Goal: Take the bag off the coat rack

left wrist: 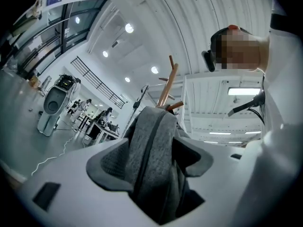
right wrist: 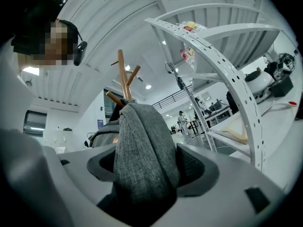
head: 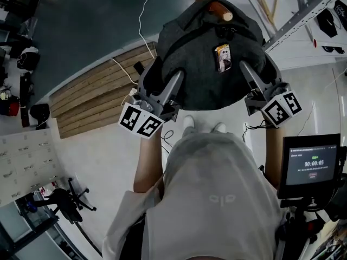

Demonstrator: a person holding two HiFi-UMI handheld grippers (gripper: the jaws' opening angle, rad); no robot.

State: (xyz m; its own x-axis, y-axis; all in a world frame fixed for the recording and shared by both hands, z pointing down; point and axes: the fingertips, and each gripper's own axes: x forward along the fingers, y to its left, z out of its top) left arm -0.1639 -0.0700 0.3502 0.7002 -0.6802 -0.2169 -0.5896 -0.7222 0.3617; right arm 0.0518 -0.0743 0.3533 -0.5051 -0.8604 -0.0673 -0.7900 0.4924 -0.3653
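The person wears a light grey T-shirt (head: pixel 217 183). It is loose and plain. It has short sleeves (head: pixel 130 213) with wide ends. On the chest there is a small pale logo (head: pixel 222 199) made of little round shapes and a line. The shoes (head: pixel 188 122) are white with round toes. On the head there is a black headset (right wrist: pixel 78 51), with a small dark oval part beside the face.

a: what sort of place is this?
b: a big open lab or workshop hall. ceiling lights (left wrist: pixel 129 28) sit high overhead, people work at desks (left wrist: pixel 94 117), there's white perforated racking (right wrist: pixel 232 84), a cable (head: pixel 142 20) trails over the floor, and a monitor (head: pixel 312 166) shows a timer.
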